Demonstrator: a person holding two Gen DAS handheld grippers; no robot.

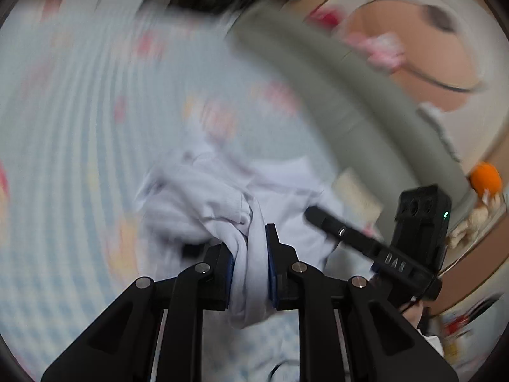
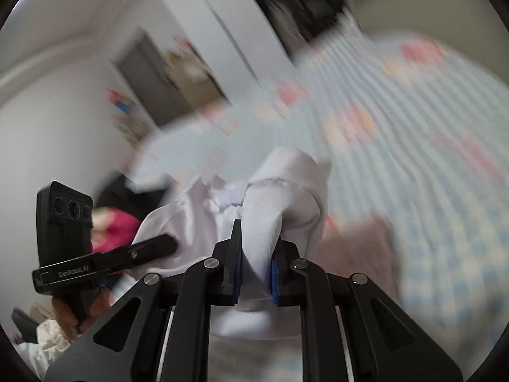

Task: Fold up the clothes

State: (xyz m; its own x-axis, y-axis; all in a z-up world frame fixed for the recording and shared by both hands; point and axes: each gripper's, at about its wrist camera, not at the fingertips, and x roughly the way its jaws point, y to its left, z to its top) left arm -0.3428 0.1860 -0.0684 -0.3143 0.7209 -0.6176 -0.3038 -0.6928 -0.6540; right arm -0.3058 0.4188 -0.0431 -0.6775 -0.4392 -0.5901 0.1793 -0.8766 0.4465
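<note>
A white garment point(image 1: 203, 197) hangs bunched above a bed with a blue-and-white checked sheet point(image 1: 63, 127). My left gripper point(image 1: 249, 248) is shut on a gathered fold of the garment. My right gripper point(image 2: 257, 251) is shut on another part of the same white garment point(image 2: 286, 191). The right gripper also shows in the left wrist view point(image 1: 321, 218) at the right, close beside the cloth. The left gripper shows in the right wrist view point(image 2: 165, 243) at the lower left. Both views are motion-blurred.
The bed's grey padded edge point(image 1: 318, 79) curves along the right. An orange toy point(image 1: 485, 176) and pink items point(image 1: 381, 51) lie beyond it. A pink cloth point(image 2: 117, 229) and a brownish cloth point(image 2: 366, 245) lie on the checked sheet point(image 2: 413, 127). A white wall with a doorway point(image 2: 165, 79) stands at the left.
</note>
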